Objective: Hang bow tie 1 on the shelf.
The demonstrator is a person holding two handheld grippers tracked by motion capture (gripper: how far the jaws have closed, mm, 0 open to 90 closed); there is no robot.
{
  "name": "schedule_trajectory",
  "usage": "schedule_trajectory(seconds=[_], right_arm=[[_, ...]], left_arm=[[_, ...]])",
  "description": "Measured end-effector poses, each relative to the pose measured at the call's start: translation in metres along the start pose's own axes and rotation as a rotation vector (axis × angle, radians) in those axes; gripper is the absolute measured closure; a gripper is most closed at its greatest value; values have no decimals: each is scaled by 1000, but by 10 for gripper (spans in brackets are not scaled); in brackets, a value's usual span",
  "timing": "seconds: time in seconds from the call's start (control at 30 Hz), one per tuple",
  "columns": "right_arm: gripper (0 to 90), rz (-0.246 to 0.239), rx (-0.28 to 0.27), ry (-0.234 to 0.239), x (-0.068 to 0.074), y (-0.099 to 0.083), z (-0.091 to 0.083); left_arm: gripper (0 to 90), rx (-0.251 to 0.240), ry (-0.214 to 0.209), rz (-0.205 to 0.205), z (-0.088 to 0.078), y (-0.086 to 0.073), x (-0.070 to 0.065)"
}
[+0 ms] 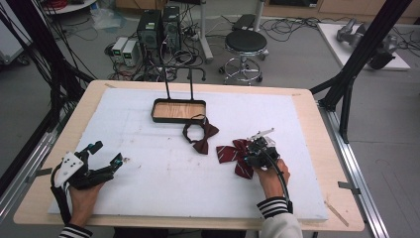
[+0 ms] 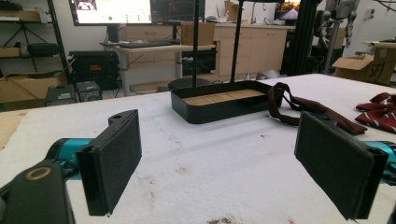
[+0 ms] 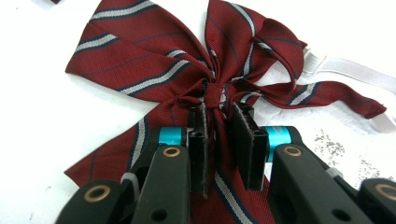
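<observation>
1. Right of centre in the high view, the right gripper [image 1: 251, 154] pinches the striped bow tie [image 1: 237, 156] near its knot, on the white table [image 1: 148, 168]
2. Lower left, the left gripper [image 1: 105, 153] rests with jaws wide, holding nothing

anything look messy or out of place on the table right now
Mostly the white foam mat: it carries brown stains and dark specks near its middle. The plain maroon bow tie lies crumpled, its strap looped against the black tray rather than in it. The striped bow tie sits rumpled, pinched at its knot by the right gripper.
</observation>
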State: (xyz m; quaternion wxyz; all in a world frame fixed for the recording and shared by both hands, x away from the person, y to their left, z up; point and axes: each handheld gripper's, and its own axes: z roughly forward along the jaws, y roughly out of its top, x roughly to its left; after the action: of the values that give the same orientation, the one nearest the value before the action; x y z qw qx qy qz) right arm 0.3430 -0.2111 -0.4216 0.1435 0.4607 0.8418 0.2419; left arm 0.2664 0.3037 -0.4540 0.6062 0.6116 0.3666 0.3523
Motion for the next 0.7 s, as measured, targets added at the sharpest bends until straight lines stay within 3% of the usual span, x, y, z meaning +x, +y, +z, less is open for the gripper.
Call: schedule_trajectory(seconds=[0.7], right_arm=[[813, -24, -68, -25, 5, 1, -8]], left_arm=[[152, 0, 0, 2, 0, 0, 0]])
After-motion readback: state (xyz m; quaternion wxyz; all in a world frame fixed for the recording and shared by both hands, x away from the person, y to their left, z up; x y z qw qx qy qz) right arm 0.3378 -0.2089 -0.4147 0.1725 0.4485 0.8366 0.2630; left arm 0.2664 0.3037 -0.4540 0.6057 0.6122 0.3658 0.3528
